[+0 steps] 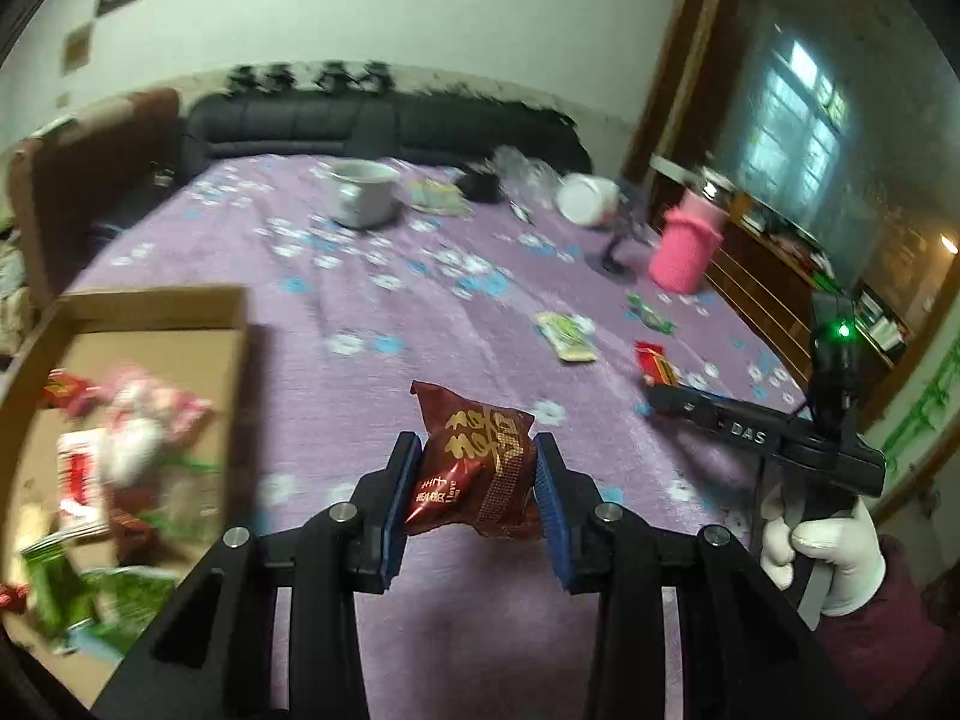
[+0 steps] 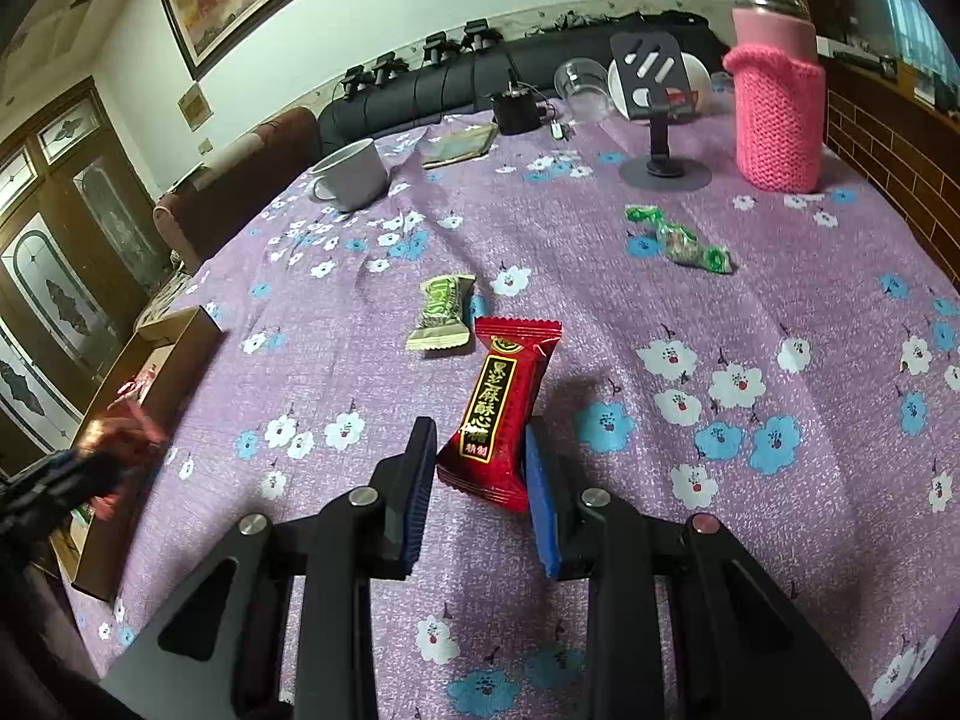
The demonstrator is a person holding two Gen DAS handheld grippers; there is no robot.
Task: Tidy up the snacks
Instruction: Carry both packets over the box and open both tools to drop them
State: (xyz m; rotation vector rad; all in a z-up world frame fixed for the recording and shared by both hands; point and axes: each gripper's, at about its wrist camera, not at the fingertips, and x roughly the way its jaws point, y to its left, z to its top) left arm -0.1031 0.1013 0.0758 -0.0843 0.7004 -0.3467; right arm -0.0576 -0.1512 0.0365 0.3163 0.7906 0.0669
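My left gripper (image 1: 476,443) is shut on a dark red snack packet (image 1: 474,480) with gold characters and holds it above the purple flowered tablecloth (image 1: 372,396). To its left stands an open cardboard box (image 1: 180,306) with several snack packets inside. My right gripper (image 2: 478,427) is shut on a bright red candy bar (image 2: 510,384), lifted just off the cloth. In the left wrist view the right gripper (image 1: 660,393) shows at the right, in a white-gloved hand (image 1: 840,546). In the right wrist view the left gripper (image 2: 54,480) is a blur beside the box (image 2: 180,330).
On the cloth lie a green-and-beige packet (image 2: 441,315) and a green twist-wrapped candy (image 2: 678,240). Farther back stand a white cup (image 2: 351,174), a phone stand (image 2: 660,120), a bottle in a pink knit sleeve (image 2: 777,114) and a clear cup (image 2: 579,87). A dark sofa lies behind.
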